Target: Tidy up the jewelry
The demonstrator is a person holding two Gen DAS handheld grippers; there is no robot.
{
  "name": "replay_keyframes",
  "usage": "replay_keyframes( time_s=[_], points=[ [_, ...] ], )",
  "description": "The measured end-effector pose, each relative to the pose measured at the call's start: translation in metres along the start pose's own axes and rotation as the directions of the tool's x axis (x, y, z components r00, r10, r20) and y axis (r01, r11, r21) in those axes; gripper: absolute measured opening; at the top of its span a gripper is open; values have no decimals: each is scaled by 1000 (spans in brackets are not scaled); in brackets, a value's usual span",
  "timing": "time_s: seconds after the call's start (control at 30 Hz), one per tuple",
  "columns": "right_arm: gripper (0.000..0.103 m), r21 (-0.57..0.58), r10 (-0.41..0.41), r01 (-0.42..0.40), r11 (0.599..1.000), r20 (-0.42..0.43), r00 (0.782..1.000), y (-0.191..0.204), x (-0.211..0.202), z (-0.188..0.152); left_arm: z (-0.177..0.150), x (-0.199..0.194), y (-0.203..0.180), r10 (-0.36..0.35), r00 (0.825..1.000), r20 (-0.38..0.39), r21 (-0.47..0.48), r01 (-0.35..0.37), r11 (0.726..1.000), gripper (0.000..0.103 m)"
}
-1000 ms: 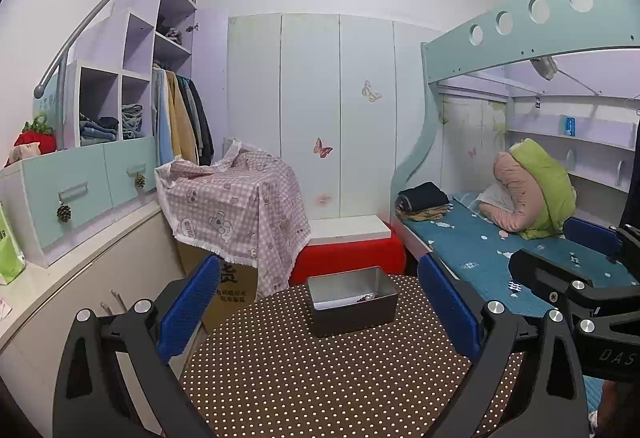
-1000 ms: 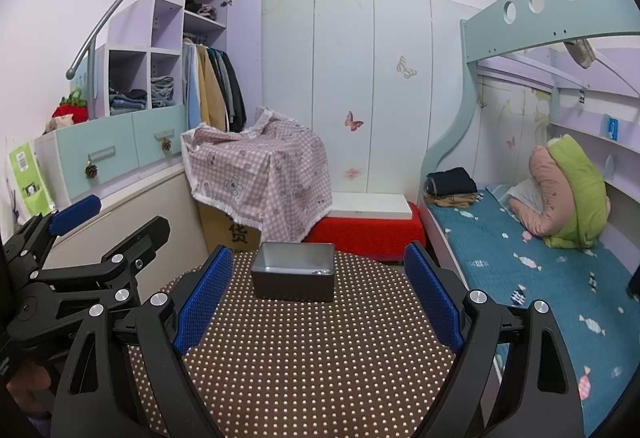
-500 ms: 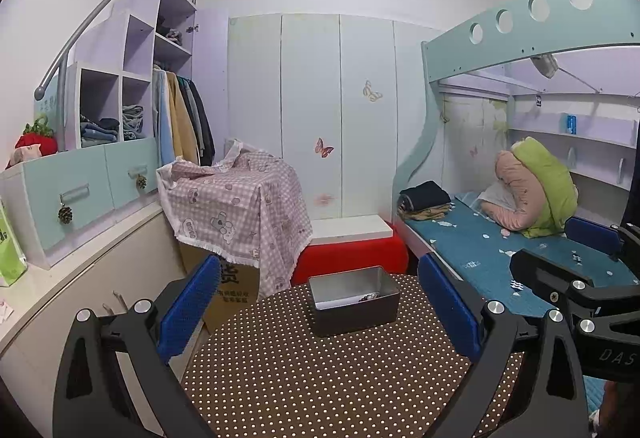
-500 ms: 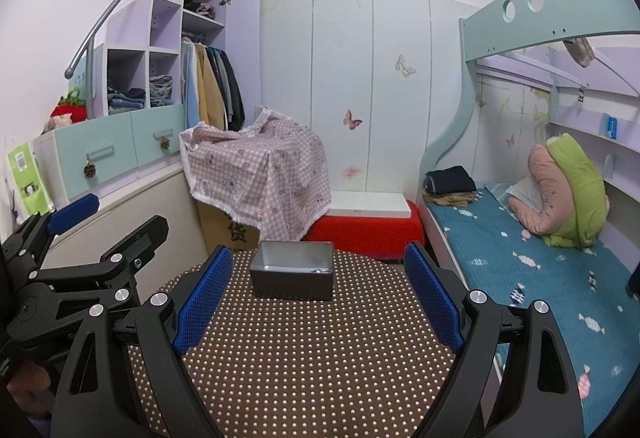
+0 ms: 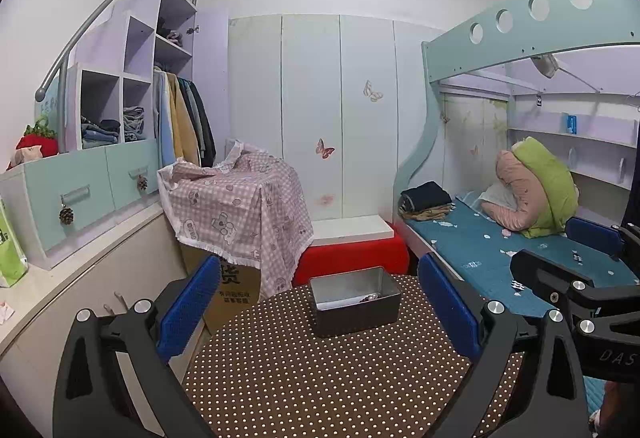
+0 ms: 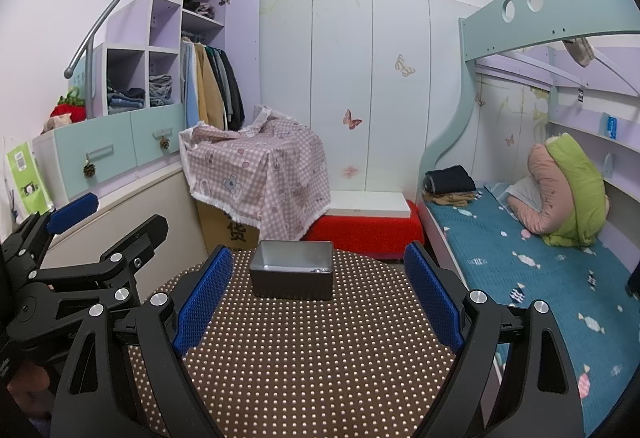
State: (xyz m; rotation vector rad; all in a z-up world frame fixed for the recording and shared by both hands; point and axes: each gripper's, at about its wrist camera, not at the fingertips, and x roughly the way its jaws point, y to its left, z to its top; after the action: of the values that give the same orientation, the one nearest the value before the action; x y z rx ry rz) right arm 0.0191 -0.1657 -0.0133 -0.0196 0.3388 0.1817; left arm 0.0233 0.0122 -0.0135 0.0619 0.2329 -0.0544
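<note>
A grey metal box (image 5: pixel 355 301) (image 6: pixel 292 275) stands at the far side of a round table with a brown dotted cloth (image 5: pixel 328 378) (image 6: pixel 316 354). Small jewelry pieces (image 5: pixel 370 297) (image 6: pixel 318 270) lie inside the box, too small to make out. My left gripper (image 5: pixel 320 306) is open, held above the near part of the table, nothing between its blue pads. My right gripper (image 6: pixel 316 290) is open too, beside the left one and facing the box. In the left wrist view the right gripper (image 5: pixel 568 258) shows at the right edge; in the right wrist view the left gripper (image 6: pixel 108 214) shows at the left edge.
Beyond the table stand a cardboard box under a pink checked cloth (image 5: pixel 236 206) and a red bench (image 5: pixel 352 254). A bunk bed with blue bedding (image 6: pixel 532 262) runs along the right. Shelves and drawers (image 5: pixel 92 178) line the left wall over a counter.
Both views have shifted slightly; the box sits a touch lower and nearer in the left wrist view. Both grippers stay open and empty.
</note>
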Motion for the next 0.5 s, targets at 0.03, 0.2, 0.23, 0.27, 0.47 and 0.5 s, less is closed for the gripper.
replay_keyframes(
  time_s=[0.03,0.2,0.23,0.27,0.47,0.5],
  points=[
    [85,0,0,0,1000,-1,1000,-1,1,-1,0,0,-1,0,1000,-1,0,0,1000,96],
    [85,0,0,0,1000,0,1000,0,0,0,0,0,1,1,1000,0,1,-1,1000,96],
    [85,0,0,0,1000,1,1000,0,0,0,0,0,1,0,1000,1,1,0,1000,96],
    [85,0,0,0,1000,0,1000,0,0,0,0,0,1,0,1000,1,0,0,1000,96],
    [85,-1,-1,1,1000,0,1000,-1,1,0,0,1,0,1,1000,0,2,-1,1000,96],
    [85,0,0,0,1000,-1,1000,0,0,0,0,0,0,2,1000,0,2,-2,1000,96]
  ],
)
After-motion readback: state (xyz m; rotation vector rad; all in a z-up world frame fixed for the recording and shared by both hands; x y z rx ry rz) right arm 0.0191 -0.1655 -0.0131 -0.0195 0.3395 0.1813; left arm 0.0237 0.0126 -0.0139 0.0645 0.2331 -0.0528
